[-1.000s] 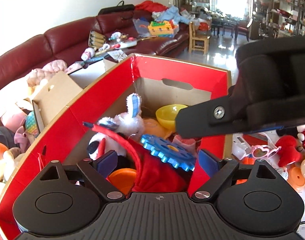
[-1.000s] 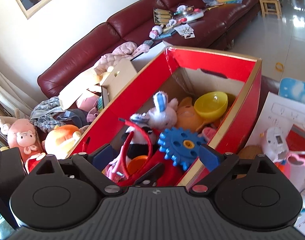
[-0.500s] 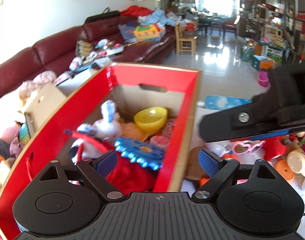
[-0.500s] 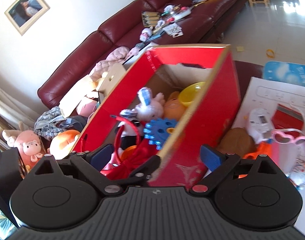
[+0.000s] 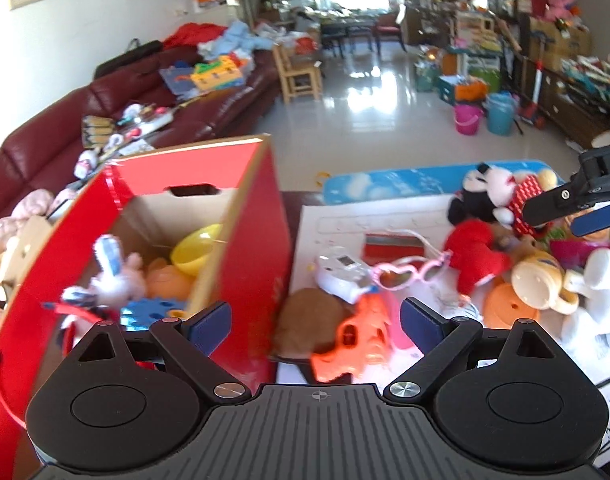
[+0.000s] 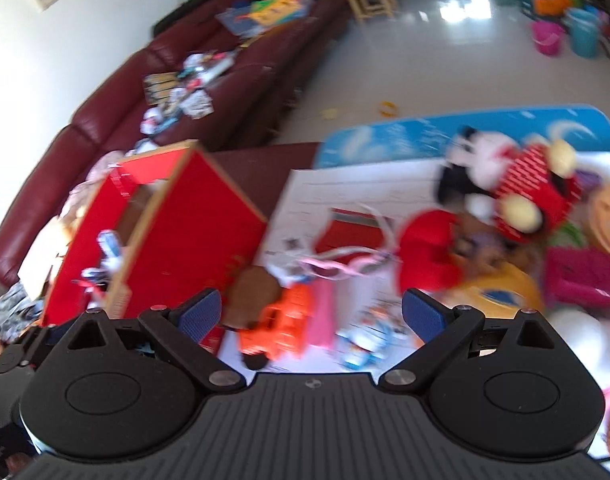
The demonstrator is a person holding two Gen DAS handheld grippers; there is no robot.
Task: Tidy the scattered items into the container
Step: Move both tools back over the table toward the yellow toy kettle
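Nearest, the left claw (image 5: 315,318) and the right claw (image 6: 311,312) both gape wide and carry nothing. Just beyond them an orange toy gun (image 5: 355,338) lies beside the red cardboard box (image 5: 261,240), which stands at the tabletop's left edge: hard, light plastic, probably best pinched across its body. Further on, pink heart sunglasses (image 5: 409,270) look thin and fragile; the Minnie Mouse plush (image 5: 501,196) near the far edge is soft, squeezable anywhere. No writing reads clearly
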